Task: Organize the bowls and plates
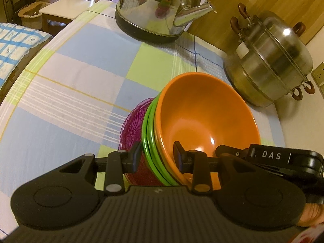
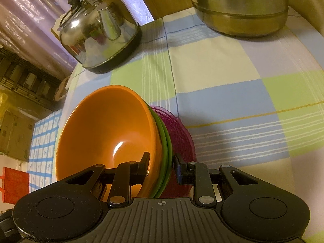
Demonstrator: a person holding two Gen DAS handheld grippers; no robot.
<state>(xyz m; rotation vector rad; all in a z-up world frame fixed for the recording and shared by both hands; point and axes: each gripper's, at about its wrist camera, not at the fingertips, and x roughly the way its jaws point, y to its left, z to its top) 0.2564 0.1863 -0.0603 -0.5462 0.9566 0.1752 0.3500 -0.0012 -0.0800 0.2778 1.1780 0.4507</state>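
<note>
**Nested Stack Clamped From Both Sides**

Left gripper [image 1: 157, 158]: jaws clamped across the stack's rims, namely purple glass plate [image 1: 131, 131], green bowl [image 1: 148, 125] and orange bowl [image 1: 204, 113]. Right gripper [image 2: 161, 165]: jaws clamped on the same rims opposite. The stack sits tilted above the checked table [image 1: 81, 77], inward of the kettle [image 1: 160, 6] and steamer pot [image 1: 271, 60] along its far edge.

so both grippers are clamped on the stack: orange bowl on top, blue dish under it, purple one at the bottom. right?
Not quite. The dish under the orange bowl is green, not blue; both wrist views show it. The rest holds: the left gripper and the right gripper each clamp the stack's rim, with the purple dish at the bottom.
</note>
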